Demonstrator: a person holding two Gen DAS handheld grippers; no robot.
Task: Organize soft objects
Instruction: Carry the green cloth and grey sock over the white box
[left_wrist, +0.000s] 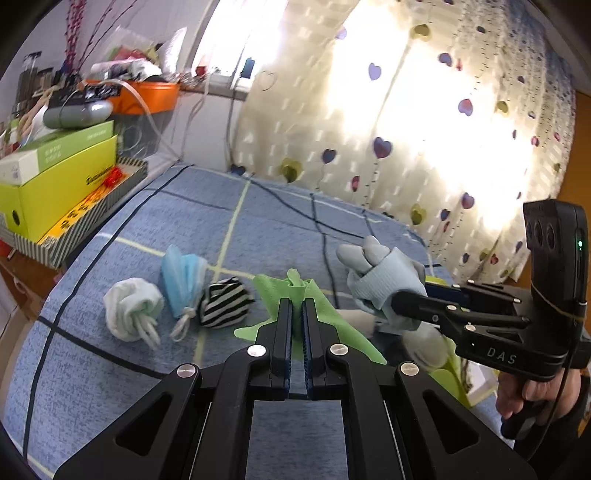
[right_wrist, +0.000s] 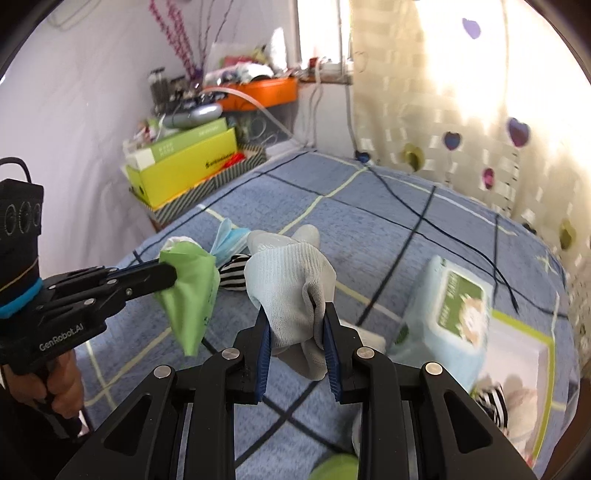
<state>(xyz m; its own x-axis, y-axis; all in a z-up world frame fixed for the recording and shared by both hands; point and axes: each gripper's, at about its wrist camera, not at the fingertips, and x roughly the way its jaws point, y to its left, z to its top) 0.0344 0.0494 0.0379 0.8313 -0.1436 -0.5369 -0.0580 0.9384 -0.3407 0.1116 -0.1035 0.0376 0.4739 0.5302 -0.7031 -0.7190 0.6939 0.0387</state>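
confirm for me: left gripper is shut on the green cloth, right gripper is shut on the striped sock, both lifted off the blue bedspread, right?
Not quite: the right gripper is shut on the grey glove, as the right wrist view shows. The striped sock lies on the blue bedspread. The left gripper does hold the green cloth.

Two close wrist views, shared bedspread (left_wrist: 147, 221)

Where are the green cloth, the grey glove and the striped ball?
green cloth (right_wrist: 192, 291), right wrist view, middle of the hanging fabric.
grey glove (right_wrist: 291, 280), right wrist view, knit cuff.
striped ball (left_wrist: 225, 302), left wrist view, its centre.
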